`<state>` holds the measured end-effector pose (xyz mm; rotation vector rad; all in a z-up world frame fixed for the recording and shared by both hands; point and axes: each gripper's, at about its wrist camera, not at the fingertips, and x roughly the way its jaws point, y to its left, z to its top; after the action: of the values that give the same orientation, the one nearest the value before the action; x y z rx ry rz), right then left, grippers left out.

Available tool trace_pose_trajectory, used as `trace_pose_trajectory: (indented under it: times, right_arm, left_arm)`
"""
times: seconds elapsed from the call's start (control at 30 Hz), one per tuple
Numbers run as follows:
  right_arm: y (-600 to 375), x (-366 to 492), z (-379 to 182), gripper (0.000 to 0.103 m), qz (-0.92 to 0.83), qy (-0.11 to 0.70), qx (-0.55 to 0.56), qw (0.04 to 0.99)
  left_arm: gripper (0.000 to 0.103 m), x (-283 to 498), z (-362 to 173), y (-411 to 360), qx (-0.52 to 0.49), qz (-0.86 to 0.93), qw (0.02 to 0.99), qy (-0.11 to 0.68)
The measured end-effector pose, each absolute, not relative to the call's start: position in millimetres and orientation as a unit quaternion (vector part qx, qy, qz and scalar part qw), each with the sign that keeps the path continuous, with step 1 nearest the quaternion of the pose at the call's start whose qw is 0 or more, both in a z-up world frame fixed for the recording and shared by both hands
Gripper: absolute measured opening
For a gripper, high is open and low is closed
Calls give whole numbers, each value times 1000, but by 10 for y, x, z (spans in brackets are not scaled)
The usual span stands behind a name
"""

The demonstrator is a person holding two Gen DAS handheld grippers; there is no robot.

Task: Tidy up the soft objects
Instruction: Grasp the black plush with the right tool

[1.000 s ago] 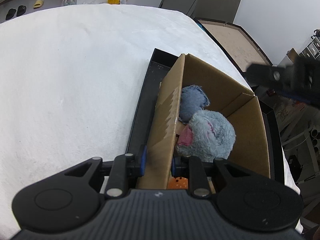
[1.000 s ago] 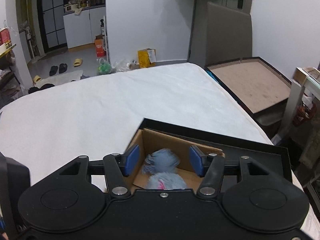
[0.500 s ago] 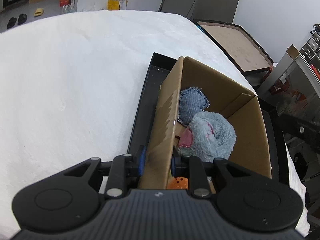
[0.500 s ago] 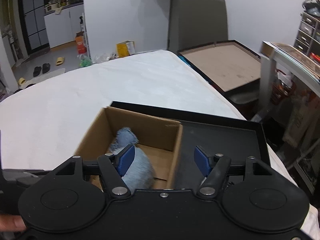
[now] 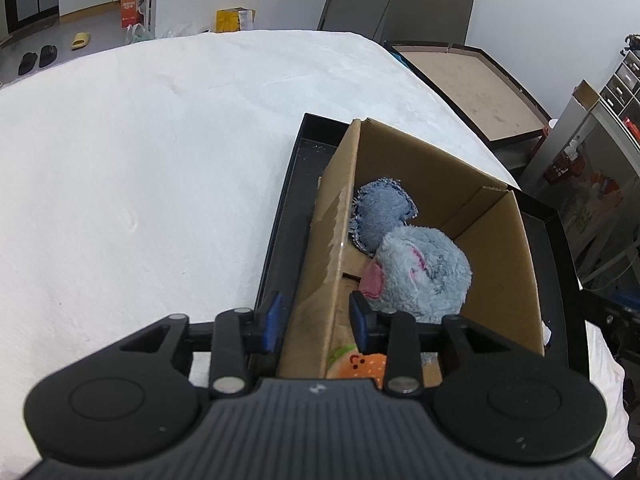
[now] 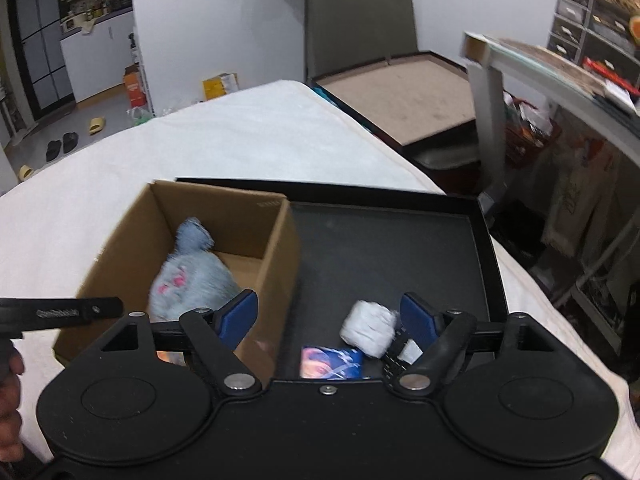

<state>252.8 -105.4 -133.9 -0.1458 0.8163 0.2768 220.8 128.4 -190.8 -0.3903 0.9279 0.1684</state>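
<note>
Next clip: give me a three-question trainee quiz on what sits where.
1. True or false: the box stands in the black tray.
2. What lies in the tray beside the box? A banana; B white roll; C cup.
3. How many soft things show inside the box in the left wrist view?
Key: 1 true. 2 B. 3 three: denim heart, blue plush, orange toy.
</note>
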Motion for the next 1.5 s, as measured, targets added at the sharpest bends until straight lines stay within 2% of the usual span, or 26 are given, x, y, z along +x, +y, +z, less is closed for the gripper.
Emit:
trace_pose_trajectory:
  times: [0.17, 0.27, 0.4, 0.57, 0.63, 0.7, 1.27, 1.4, 1.5]
  right_arm:
    - [-1231, 2584, -1464, 78, 121, 411, -51, 902]
    - [-1319, 2617, -1551, 78, 115, 421, -40, 899]
    - [-1435, 2677, -1681, 77, 104, 435, -24, 894]
    - [-1567, 2781, -1829, 69, 77, 453, -9, 888]
    - [-1615, 2825, -1899, 60, 65, 460, -4, 885]
    - [-1667, 2880, -1965, 57, 58, 468, 3, 882]
    - [-1707, 3048, -2252, 55, 50, 491, -9, 870]
    - [-1692, 3058, -2295, 40, 55, 496, -20, 866]
    - [-1712, 3046, -2292, 35, 51, 496, -22, 866]
  left_arm:
    - [51, 2200, -1875, 1215, -174, 79, 878, 438]
    - [54, 2209, -1883, 1174, -166, 79, 879, 439]
    - [54, 2231, -1912, 1142, -162, 79, 877, 446]
    - [55, 2248, -1903, 1127, -162, 82, 878, 442]
    - [55, 2257, -1917, 1122, -161, 84, 878, 443]
    - [55, 2265, -1944, 1121, -160, 86, 876, 447]
    - [55, 2352, -2013, 983, -136, 91, 876, 454]
    - [55, 2350, -2006, 976, -136, 90, 877, 453]
    - [55, 2352, -2006, 981, -136, 90, 877, 453]
